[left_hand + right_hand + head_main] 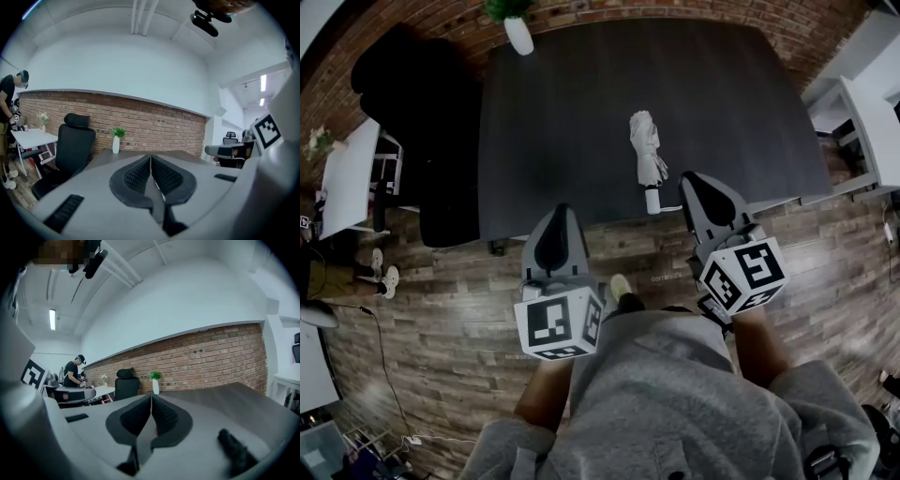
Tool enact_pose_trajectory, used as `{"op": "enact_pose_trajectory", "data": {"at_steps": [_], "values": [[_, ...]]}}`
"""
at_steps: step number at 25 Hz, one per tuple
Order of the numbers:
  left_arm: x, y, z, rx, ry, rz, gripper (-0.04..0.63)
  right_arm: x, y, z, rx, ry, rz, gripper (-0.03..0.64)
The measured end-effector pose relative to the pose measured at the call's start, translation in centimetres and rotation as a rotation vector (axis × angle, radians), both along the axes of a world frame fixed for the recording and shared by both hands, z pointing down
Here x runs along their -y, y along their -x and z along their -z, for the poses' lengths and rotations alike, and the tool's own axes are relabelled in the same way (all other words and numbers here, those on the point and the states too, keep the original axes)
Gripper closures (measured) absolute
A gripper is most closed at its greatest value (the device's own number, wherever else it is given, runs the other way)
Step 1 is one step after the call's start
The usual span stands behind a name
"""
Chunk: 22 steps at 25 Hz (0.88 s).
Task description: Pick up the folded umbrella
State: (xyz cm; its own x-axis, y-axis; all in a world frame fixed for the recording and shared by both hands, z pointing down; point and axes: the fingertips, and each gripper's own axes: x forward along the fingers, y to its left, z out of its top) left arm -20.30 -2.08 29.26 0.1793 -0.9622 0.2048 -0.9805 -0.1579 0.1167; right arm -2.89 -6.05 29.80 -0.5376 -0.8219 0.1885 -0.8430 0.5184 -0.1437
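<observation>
The left tongs [562, 214] and right tongs [691, 180] are hanging pinched together, empty, facing the umbrella [648, 155] lying untouched on the worktop [562, 122].

no legible text, labels, or numbers

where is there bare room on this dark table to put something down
Most of the table is bare: left half from the vase to the front edge, and right of the folded umbrella. Tightest by the umbrella's handle, near the right gripper.

One umbrella [648, 155], one vase [518, 35], one chair [70, 145]
</observation>
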Motion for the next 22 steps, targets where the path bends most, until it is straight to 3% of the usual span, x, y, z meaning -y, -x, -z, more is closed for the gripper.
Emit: {"op": "enact_pose_trajectory", "data": {"at_steps": [22], "values": [[3.4,1.1,-0.4,-0.030,-0.010,-0.074,0.574,1.7,0.9,0.3,-0.048,-0.011,-0.072,0.592]]}}
